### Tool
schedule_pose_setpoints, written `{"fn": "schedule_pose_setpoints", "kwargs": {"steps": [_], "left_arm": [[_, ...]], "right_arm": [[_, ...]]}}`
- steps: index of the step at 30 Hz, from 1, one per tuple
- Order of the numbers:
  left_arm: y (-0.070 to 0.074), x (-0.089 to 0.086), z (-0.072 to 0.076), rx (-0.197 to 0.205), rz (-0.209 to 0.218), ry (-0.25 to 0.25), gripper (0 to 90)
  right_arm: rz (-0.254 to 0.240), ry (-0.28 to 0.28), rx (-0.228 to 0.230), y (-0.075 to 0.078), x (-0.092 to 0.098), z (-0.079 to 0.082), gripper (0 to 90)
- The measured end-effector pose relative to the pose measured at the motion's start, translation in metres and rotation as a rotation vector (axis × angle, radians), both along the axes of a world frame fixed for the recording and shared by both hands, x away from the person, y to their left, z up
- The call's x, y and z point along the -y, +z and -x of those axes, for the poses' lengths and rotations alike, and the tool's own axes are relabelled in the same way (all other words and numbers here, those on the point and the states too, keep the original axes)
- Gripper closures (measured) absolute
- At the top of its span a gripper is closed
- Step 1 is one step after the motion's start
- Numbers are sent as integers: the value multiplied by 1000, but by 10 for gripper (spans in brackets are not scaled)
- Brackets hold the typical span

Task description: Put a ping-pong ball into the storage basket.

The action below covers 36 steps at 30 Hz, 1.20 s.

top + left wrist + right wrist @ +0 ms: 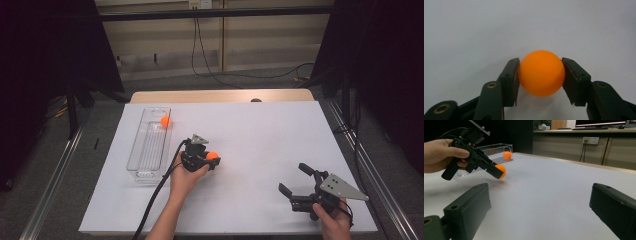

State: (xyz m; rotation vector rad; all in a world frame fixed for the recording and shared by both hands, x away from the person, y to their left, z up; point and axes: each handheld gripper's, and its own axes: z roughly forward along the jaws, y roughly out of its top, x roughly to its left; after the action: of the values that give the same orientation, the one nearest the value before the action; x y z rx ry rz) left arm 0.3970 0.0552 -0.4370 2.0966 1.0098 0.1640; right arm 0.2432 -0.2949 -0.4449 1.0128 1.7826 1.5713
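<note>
My left gripper [212, 159] is shut on an orange ball [541, 73], its two pads pressing the ball's sides just above the white table sheet [250, 150]. From the right gripper view, that gripper [499, 171] tilts down with the ball [501, 170] at its tip, slightly off the sheet. A second orange ball [165, 121] lies at the far end of a clear plastic tray [141, 165] left of the left hand. My right gripper [295, 179] rests near the front right of the sheet, jaws wide open with nothing between them.
The white sheet covers a wooden table [220, 95] whose far edge shows beyond it. Black frame posts [75, 100] and dark curtains stand at both sides. Cables [200, 55] trail on the floor behind the table.
</note>
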Motion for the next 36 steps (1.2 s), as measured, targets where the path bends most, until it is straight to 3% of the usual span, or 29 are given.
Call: {"fn": "schedule_pose_setpoints", "kwargs": {"steps": [36], "left_arm": [[15, -13, 1, 24, -2, 14, 506]], "right_arm": [[2, 1, 0, 0, 0, 0, 27]]}}
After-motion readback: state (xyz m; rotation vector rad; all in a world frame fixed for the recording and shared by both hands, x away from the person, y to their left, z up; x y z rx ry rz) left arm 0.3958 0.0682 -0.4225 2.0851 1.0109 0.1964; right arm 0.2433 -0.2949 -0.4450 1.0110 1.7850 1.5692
